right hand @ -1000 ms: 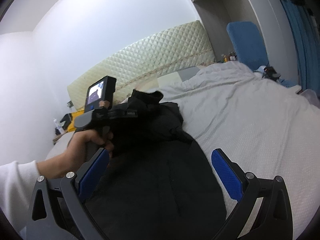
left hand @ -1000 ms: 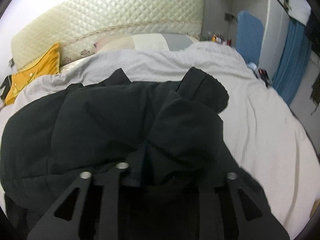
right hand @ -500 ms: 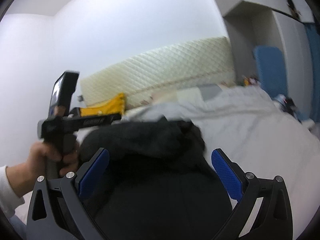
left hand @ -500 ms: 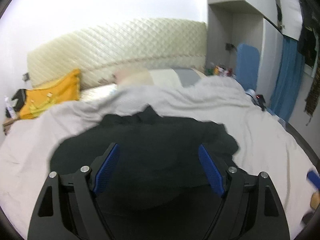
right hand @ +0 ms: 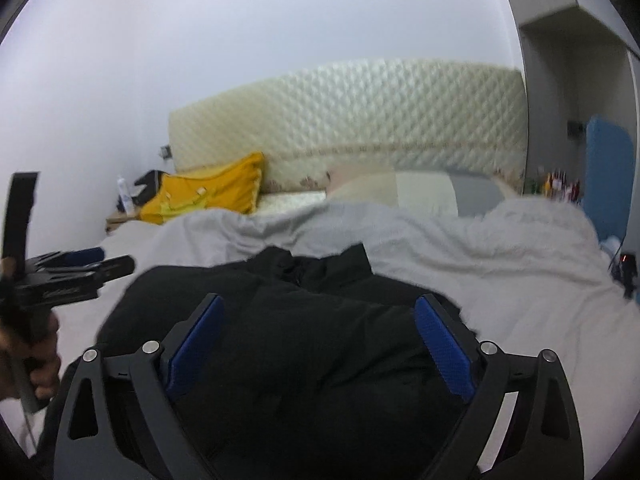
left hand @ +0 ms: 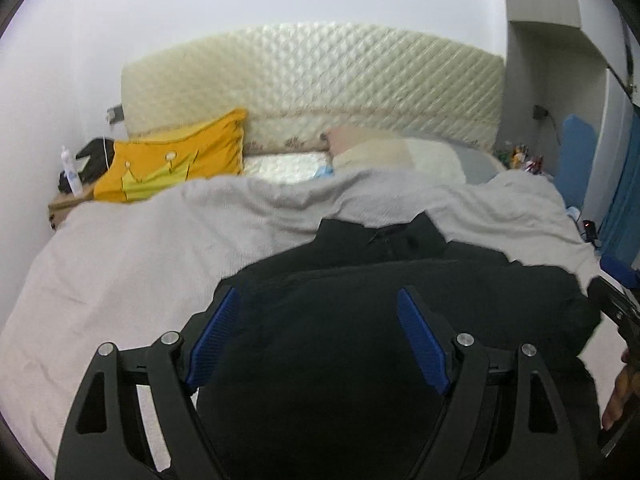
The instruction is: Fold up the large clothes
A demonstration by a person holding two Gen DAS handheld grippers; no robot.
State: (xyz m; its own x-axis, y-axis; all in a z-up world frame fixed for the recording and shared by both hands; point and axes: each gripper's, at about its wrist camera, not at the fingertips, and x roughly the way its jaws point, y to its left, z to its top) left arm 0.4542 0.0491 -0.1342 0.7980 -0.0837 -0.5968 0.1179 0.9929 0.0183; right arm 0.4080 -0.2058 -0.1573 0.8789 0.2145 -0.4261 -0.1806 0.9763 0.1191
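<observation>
A large black padded jacket (left hand: pixel 400 304) lies folded over itself on the grey bedspread (left hand: pixel 132 256), collar toward the headboard; it also shows in the right wrist view (right hand: pixel 320 328). My left gripper (left hand: pixel 316 320) is open and empty, held above the jacket. My right gripper (right hand: pixel 320 320) is open and empty too, above the jacket's middle. The left gripper (right hand: pixel 100 264) shows at the left edge of the right wrist view, held in a hand. The right gripper's body (left hand: pixel 616 308) shows at the right edge of the left wrist view.
A quilted cream headboard (left hand: pixel 320 84) stands at the back. A yellow cushion (left hand: pixel 172 164) and pale pillows (left hand: pixel 400 156) lie near it. A bottle (left hand: pixel 72 172) sits on a bedside stand at left. A blue chair (right hand: pixel 608 172) and blue curtain (left hand: pixel 624 200) stand at right.
My left gripper let go of the black jacket, opened and drew back and up. The jacket now lies flatter on the bed. My right gripper stayed open and swung left over the jacket.
</observation>
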